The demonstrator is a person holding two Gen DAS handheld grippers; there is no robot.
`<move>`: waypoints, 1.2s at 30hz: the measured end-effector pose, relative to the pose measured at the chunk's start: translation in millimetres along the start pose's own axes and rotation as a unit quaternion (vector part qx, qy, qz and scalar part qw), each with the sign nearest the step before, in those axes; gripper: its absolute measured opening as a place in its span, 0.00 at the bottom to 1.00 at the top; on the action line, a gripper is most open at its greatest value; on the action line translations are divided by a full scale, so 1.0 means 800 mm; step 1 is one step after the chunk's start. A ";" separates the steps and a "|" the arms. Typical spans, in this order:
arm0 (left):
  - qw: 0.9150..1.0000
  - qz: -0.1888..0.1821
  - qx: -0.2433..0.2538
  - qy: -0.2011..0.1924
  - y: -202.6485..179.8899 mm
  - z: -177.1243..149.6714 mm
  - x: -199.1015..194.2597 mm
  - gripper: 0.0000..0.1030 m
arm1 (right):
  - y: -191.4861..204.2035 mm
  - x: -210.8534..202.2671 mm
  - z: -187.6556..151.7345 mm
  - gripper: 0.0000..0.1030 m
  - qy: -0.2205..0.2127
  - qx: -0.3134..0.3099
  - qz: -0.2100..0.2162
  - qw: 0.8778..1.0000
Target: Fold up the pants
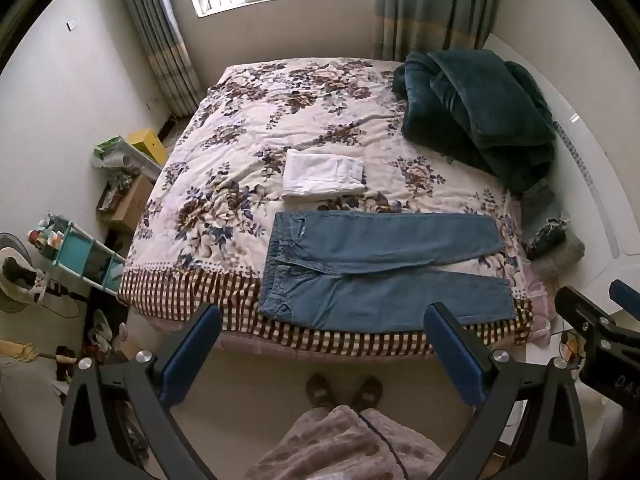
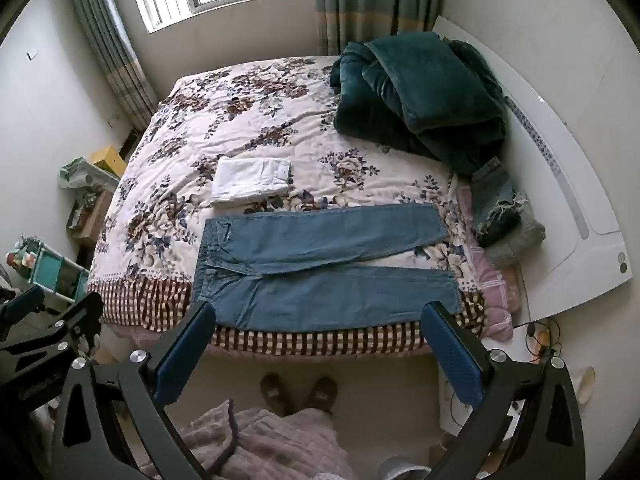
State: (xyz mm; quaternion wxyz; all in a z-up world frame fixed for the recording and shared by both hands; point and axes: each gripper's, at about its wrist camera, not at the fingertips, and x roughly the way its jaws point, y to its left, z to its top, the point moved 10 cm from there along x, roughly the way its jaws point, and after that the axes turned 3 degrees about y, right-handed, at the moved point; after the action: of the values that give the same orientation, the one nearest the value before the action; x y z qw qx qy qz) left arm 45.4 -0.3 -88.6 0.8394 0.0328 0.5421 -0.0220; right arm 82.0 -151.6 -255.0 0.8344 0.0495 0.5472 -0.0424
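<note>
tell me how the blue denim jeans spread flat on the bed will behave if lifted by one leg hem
The blue denim jeans lie limp with soft creases, so they will probably drape and sag rather than hold shape. The thicker waistband end probably drags behind. The floral bedspread already shows wrinkles and may bunch underneath.

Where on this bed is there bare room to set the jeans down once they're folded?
Widest bare patch: floral bedspread between the folded white pants and the window-side edge. A smaller strip lies left of the jeans. Crowded on the right: teal blanket and a denim pile. Both claws hang open, off the bed.
</note>
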 end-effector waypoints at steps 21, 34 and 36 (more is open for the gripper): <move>1.000 0.002 0.007 0.005 -0.014 0.010 -0.006 1.00 | 0.003 -0.005 -0.001 1.00 -0.005 0.004 -0.009 1.000; 1.000 0.000 0.003 0.005 -0.011 0.000 0.003 1.00 | 0.002 0.001 -0.003 1.00 -0.001 -0.004 -0.008 1.000; 1.000 0.000 0.003 0.005 -0.012 0.000 0.003 1.00 | 0.002 0.001 -0.005 1.00 -0.001 -0.006 -0.011 1.000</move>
State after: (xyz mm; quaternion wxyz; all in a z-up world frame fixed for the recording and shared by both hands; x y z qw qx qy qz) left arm 45.4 -9.7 -91.2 0.8367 0.0358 0.5460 -0.0232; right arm 79.3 -149.2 -257.4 0.8351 0.0382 0.5468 -0.0478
